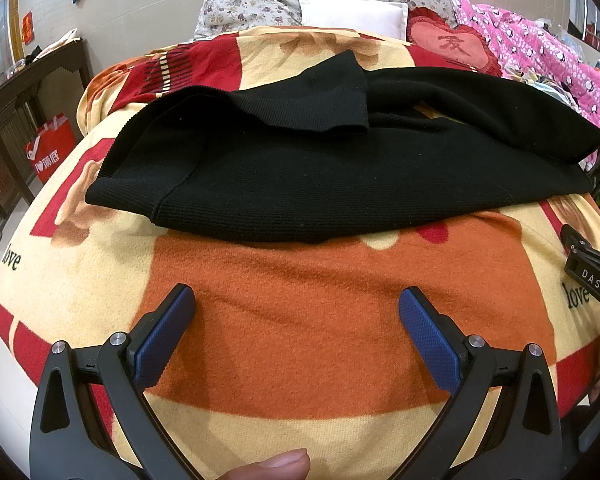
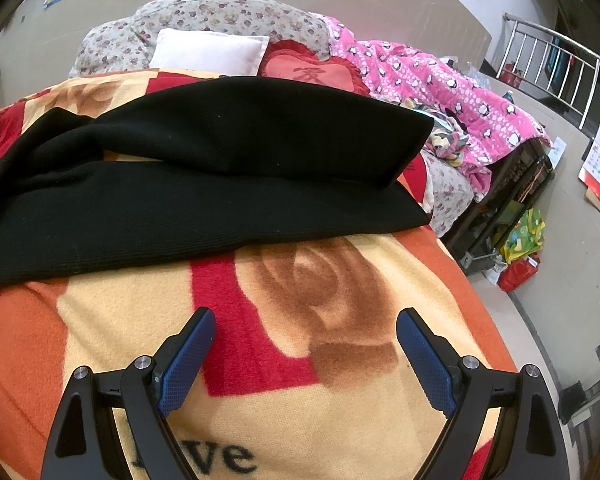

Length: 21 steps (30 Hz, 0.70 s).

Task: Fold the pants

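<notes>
Black ribbed pants (image 1: 320,176) lie across a bed on an orange, red and cream blanket (image 1: 300,312). One leg end is turned back over the rest near the top. My left gripper (image 1: 296,300) hovers open over the blanket, short of the pants' near edge, nothing between its blue pads (image 1: 164,340). In the right wrist view the same pants (image 2: 204,200) stretch leftward, two layers ending at the right near the bed's side. My right gripper (image 2: 305,322) is open above the blanket (image 2: 300,392), a little short of the pants. The right gripper's black body (image 1: 592,276) shows at the left view's right edge.
At the bed's head sit a white pillow (image 2: 208,52), a red heart cushion (image 2: 312,72), a floral quilt (image 2: 204,12) and a pink quilt (image 2: 440,80). A dark table (image 1: 24,92) and red bag (image 1: 52,152) stand left. The floor drops off right, with bags (image 2: 520,240). A thumb tip (image 1: 276,464) shows.
</notes>
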{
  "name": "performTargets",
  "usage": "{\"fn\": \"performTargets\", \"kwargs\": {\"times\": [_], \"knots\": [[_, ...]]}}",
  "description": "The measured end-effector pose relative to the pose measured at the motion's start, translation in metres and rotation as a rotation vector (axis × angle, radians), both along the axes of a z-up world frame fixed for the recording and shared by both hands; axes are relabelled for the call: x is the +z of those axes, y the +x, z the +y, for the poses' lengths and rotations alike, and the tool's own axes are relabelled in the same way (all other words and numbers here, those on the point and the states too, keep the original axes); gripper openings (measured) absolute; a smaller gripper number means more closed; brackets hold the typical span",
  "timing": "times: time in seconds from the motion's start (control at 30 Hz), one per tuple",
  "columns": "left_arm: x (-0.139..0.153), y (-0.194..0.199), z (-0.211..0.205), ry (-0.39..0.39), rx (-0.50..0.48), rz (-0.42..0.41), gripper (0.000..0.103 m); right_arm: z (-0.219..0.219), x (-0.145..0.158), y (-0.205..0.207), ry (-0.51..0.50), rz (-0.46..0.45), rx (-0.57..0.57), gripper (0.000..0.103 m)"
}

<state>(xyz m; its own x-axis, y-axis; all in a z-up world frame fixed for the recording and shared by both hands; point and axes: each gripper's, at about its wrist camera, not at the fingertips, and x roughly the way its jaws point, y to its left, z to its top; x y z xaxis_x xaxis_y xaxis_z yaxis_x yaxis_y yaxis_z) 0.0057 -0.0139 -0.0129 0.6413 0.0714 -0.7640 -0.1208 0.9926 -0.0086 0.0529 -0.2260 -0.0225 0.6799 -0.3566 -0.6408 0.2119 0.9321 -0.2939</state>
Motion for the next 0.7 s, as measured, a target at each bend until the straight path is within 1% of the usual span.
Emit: {"fn": "performTargets", "kwargs": {"times": [0.37,0.47,0.53,0.63,0.7], "knots": [[0.0,0.0,0.0,0.0,0.0,-0.001,0.102,0.001,0.001,-0.001,0.017,-0.012,0.01,0.091],[-0.001,0.0,-0.001,-0.002,0.0,0.008,0.102,-0.002,0.004,-0.006,0.049,-0.053,0.022,0.091],[0.0,0.002,-0.001,-0.007,-0.013,0.023,0.102,-0.006,0.009,-0.012,0.083,-0.102,0.029,0.091],[0.001,0.005,0.004,-0.013,-0.068,0.057,0.103,-0.011,0.014,-0.017,0.132,-0.143,0.029,0.091],[0.001,0.005,0.007,-0.013,-0.114,0.064,0.102,-0.013,0.019,-0.021,0.162,-0.18,0.031,0.091]]}}
